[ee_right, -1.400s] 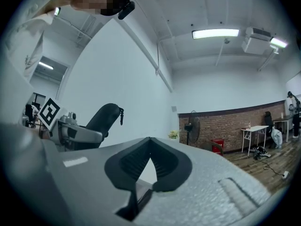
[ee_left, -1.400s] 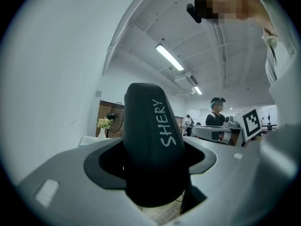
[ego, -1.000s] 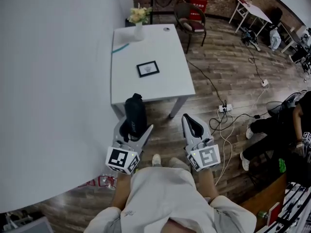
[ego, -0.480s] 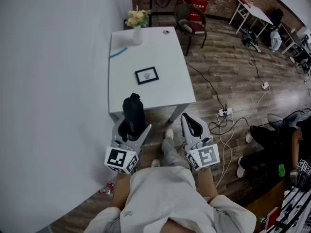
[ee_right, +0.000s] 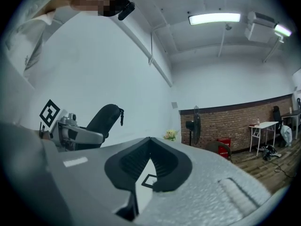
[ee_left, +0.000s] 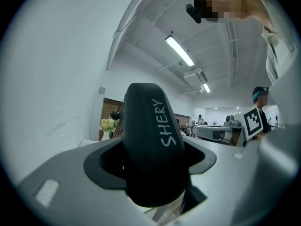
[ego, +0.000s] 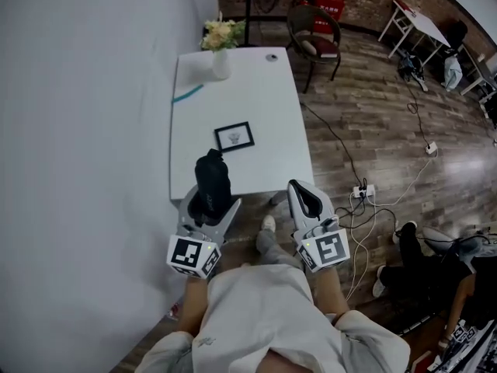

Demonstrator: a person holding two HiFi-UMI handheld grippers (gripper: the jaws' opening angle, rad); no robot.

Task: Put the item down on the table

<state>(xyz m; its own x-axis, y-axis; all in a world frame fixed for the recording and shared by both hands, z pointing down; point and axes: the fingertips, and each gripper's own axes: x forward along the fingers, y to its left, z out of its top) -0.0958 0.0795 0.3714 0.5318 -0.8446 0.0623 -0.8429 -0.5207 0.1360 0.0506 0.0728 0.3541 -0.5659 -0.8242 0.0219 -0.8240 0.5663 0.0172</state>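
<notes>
A black, rounded case (ego: 211,179) printed "SHERY" (ee_left: 151,140) stands upright between the jaws of my left gripper (ego: 208,199), which is shut on it. In the head view the case hangs over the near edge of the white table (ego: 264,99). In the left gripper view the case fills the gap between both pads and hides most of what lies beyond. My right gripper (ego: 304,194) is held beside the left one, off the table's near right corner. It is shut, tips touching (ee_right: 149,141), with nothing in it.
On the table lie a small black picture frame (ego: 234,136), a teal strip (ego: 189,93), a vase of flowers (ego: 220,47) and a small round thing (ego: 271,57). A white wall runs along the left. A chair (ego: 318,33) stands behind the table; cables and a power strip (ego: 363,191) lie on the wooden floor.
The person has stepped closer to the table. The held case now hangs over the table's near edge instead of in front of it. Both grippers keep their state.
</notes>
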